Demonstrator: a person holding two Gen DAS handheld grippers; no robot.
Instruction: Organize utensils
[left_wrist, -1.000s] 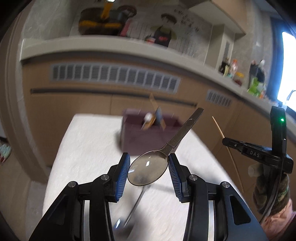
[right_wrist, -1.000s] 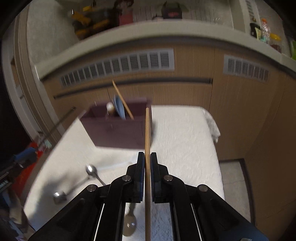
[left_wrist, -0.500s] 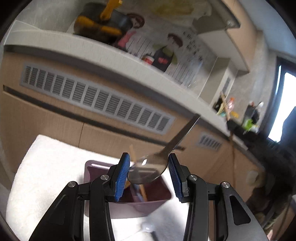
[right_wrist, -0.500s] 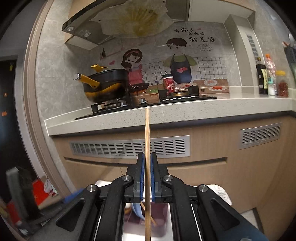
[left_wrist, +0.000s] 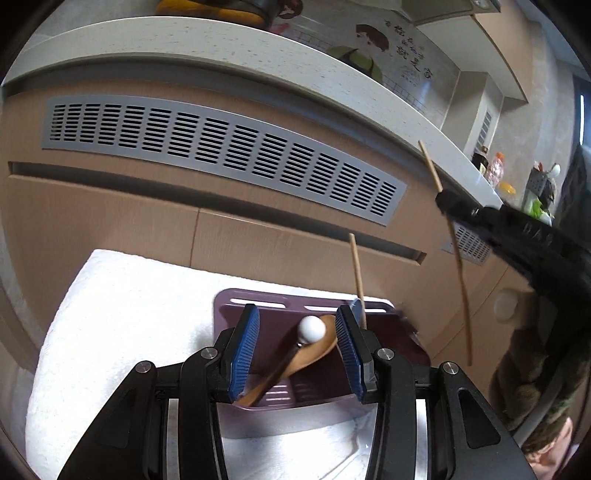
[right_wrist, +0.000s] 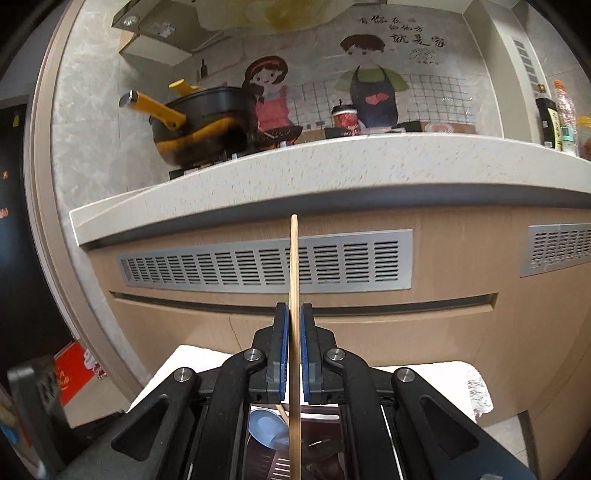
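Observed right claw (right_wrist: 294, 314) clamped tight on an upright chopstick (right_wrist: 294, 258), directly above the purple box (left_wrist: 236, 306). Noted left claw (left_wrist: 297, 317) half-spread over that box near the far edge of the towel-covered bench (left_wrist: 129, 314), with a brown spoon (left_wrist: 317, 350) slanting between its pads. Cannot tell whether gripped or merely resting inside.

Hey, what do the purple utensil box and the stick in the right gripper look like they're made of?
Purple utensil box: probably moulded plastic, going by its even matte colour, thin walls and cut slots. Stick clamped in the right gripper: likely bamboo or wood, a plain chopstick by its look; pale tan, unvarnished, slim and straight.
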